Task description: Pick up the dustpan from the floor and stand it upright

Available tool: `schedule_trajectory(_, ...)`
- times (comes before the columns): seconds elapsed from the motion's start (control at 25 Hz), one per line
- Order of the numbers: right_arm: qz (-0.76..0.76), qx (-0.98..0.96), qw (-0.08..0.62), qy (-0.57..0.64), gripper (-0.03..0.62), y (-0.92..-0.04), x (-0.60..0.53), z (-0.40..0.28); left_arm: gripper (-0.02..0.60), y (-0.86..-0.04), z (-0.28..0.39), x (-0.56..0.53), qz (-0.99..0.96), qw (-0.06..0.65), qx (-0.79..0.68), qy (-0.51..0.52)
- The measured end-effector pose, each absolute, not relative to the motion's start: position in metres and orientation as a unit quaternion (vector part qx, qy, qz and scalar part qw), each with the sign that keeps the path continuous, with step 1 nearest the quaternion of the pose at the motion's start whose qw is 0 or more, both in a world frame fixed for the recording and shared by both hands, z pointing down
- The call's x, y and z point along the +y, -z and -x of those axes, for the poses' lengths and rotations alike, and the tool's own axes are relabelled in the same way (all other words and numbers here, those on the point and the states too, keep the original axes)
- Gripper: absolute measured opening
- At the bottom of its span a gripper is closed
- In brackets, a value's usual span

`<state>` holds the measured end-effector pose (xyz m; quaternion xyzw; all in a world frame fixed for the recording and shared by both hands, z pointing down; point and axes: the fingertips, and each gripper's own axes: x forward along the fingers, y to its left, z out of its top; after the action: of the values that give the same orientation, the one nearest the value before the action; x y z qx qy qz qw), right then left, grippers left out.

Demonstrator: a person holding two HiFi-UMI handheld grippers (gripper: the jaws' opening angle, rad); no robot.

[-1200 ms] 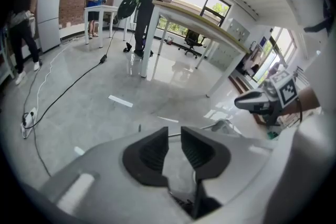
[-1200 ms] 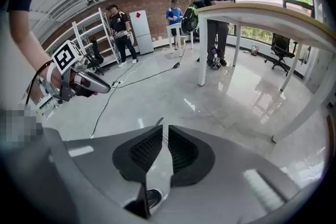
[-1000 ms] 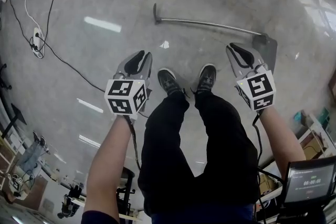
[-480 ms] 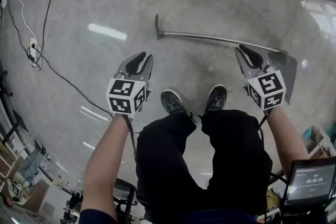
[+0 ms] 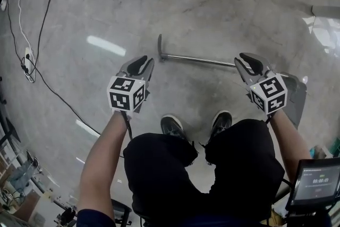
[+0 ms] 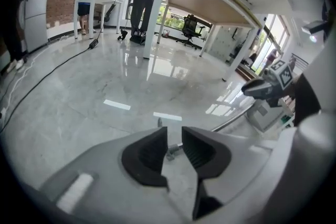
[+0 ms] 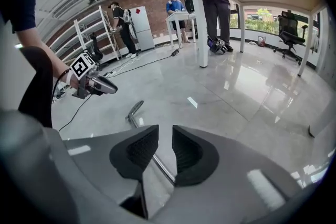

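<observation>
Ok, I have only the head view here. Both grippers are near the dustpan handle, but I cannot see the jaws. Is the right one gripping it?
Observer: No. The right gripper has its jaws apart, and they have just been opening. The dustpan handle lies on the floor and shows through the gap, with no pad on it.
Operator: And the left one?
Observer: The left gripper is open too. The bent end of the handle shows through its gap, not gripped.
</observation>
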<state>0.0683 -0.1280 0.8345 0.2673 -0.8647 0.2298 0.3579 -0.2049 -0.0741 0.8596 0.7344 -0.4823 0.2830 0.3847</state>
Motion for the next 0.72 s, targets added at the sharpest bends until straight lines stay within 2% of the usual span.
schedule_trajectory(0.16,-0.24,-0.868,0.368,-0.229,0.098,-0.87,-0.132,-0.051,0.091,-0.896,0.214,-0.077,-0.731,0.402,-0.475,-0.279)
schedule_trajectory(0.36,-0.157,-0.878,0.399,-0.214,0.137,-0.909,-0.114,-0.023,0.148,-0.938,0.217,-0.081,-0.719,0.45,-0.459,-0.262)
schedule_trajectory(0.72,-0.109,-0.883,0.429,-0.16,0.203,-0.927,-0.097,-0.003,0.201,-0.959,0.205,-0.094,-0.731,0.459,-0.431,-0.263)
